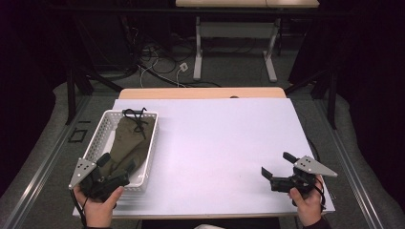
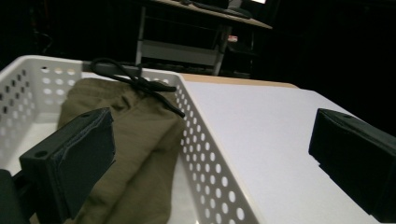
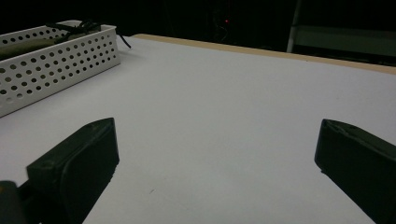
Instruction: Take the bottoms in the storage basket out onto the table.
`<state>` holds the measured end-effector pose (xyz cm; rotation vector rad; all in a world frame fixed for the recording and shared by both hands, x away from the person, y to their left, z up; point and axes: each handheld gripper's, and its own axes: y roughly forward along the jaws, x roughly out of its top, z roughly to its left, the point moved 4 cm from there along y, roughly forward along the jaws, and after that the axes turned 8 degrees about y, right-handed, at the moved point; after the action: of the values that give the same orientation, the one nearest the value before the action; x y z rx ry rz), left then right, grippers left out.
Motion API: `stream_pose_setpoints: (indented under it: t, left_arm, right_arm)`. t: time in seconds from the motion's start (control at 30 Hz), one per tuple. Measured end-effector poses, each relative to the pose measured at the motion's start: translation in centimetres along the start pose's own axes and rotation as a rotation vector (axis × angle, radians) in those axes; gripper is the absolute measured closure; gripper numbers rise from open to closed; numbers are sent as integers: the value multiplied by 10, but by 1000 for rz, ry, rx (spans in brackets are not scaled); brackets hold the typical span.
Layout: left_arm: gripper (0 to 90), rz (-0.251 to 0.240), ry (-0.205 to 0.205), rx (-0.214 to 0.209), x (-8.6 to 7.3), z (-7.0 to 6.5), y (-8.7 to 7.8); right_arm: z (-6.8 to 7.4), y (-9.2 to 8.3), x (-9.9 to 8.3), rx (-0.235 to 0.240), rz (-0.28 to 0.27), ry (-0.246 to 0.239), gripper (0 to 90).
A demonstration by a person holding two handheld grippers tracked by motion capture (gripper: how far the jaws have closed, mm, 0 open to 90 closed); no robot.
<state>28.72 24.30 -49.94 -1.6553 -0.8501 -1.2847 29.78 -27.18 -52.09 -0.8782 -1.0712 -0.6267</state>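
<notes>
White plastic basket [image 1: 98, 138]: a perforated rectangular basket on the left part of the table [image 1: 224, 148], with round holes along its walls; its near end reaches almost to the table's front edge.
Contents of the basket: one folded olive-green cloth garment [image 1: 129, 140] lies lengthwise inside and takes up most of the floor; a bare strip of white floor shows along the basket's left wall.
Drawstring: a black cord [image 1: 136, 116] sits knotted at the far end of the garment, looping over the basket's far rim; in the left gripper view it trails across the fabric toward the basket's right wall.
Writing: no brand, label or lettering can be read on the basket, the garment or the tongs.
Left tongs [image 1: 117, 168]: held in the person's left hand [image 1: 98, 202] at the near end of the basket, spread wide and holding nothing; in the left gripper view one jaw hangs above the garment inside the basket, the other outside the basket's right wall, over bare table.
Right tongs [image 1: 274, 164]: held in the person's right hand [image 1: 305, 198] well to the right of the basket, near the table's front right corner, spread wide with nothing between them, above bare white surface.
Table: white top with a wooden strip along the edge beyond the basket.
</notes>
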Motion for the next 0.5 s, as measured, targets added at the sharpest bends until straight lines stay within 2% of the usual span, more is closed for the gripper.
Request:
stream_pose_setpoints:
  t: [0.1,0.13,0.27,0.43,0.5]
  left_arm:
    - [4,9,12,7,3,5,1]
    - [3,22,29,9,3,7,2]
    - [4,26,37,16,2,9,2]
    - [4,30,-6,4,4,9,1]
    - [8,30,-6,9,6,10,2]
  right_arm:
    - [-1,0,0,-2,-7,1,0]
    - [-3,0,-1,-2,-11,4,0]
    - [-5,1,-3,2,-10,18,0]
    - [-9,6,-5,4,8,46,0]
    - [-10,7,-6,4,16,42,0]
